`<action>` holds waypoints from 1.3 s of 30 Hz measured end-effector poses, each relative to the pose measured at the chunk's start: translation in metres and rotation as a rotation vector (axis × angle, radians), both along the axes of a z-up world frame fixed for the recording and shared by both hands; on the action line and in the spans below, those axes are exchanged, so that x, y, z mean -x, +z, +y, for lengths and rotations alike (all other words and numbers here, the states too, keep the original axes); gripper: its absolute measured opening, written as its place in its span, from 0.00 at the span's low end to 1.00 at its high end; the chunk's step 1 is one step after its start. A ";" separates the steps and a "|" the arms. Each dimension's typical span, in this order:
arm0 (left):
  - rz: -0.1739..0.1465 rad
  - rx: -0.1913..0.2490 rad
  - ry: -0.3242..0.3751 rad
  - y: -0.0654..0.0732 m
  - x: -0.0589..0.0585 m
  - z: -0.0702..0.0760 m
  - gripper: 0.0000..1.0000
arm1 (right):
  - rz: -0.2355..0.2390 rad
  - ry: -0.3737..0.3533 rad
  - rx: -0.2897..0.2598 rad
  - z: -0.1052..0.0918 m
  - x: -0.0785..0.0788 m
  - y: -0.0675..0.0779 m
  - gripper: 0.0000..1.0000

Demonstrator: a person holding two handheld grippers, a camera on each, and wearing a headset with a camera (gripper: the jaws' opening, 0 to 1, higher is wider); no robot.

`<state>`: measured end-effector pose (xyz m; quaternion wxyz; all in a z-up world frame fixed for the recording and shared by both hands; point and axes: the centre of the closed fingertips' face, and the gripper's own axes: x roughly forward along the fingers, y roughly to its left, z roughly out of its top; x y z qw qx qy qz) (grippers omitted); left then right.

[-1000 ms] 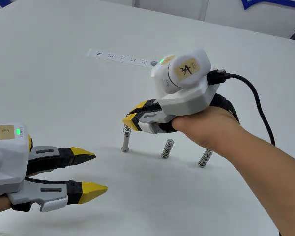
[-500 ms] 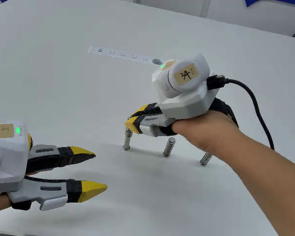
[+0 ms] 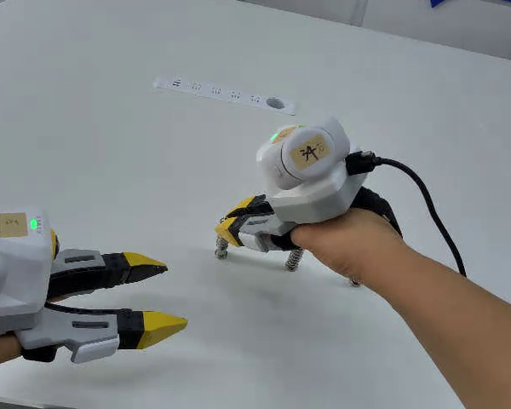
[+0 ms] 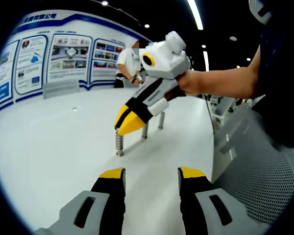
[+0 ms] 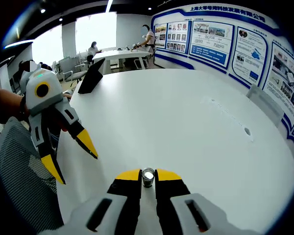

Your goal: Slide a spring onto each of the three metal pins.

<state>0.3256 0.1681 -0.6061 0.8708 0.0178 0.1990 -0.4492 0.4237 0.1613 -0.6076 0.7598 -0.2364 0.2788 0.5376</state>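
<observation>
1. Clamping my right gripper (image 3: pixel 228 228) around a coiled silver metal spring (image 5: pixel 148 176), I am seating it on the nearest upright steel pin (image 4: pixel 119 145) on the white workbench (image 3: pixel 111 162).
2. The middle pin (image 4: pixel 145 131) and the far pin (image 4: pixel 161 120) are standing close by, each seemingly wearing its spring already.
3. My left gripper (image 3: pixel 175 296) is hovering apart, jaws parted and empty.
4. Only this last spring is looking unsettled.

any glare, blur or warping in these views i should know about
Head view: soft even light, faint shadows on the table, all sharp. Left gripper view: fisheye bends the wall posters, ceiling lights streak bright. Right gripper view: windows blow out white; the spring between its jaws is crisp.
</observation>
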 end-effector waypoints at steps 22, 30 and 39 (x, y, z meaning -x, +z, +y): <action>-0.002 -0.006 0.000 0.004 -0.001 -0.001 0.44 | 0.013 -0.002 0.027 -0.010 0.006 -0.014 0.16; -0.006 -0.003 -0.008 0.008 -0.001 -0.005 0.45 | 0.011 -0.022 0.012 -0.020 0.014 -0.012 0.17; -0.007 0.008 -0.006 0.009 -0.001 -0.007 0.46 | 0.012 -0.030 0.007 -0.031 0.032 -0.012 0.18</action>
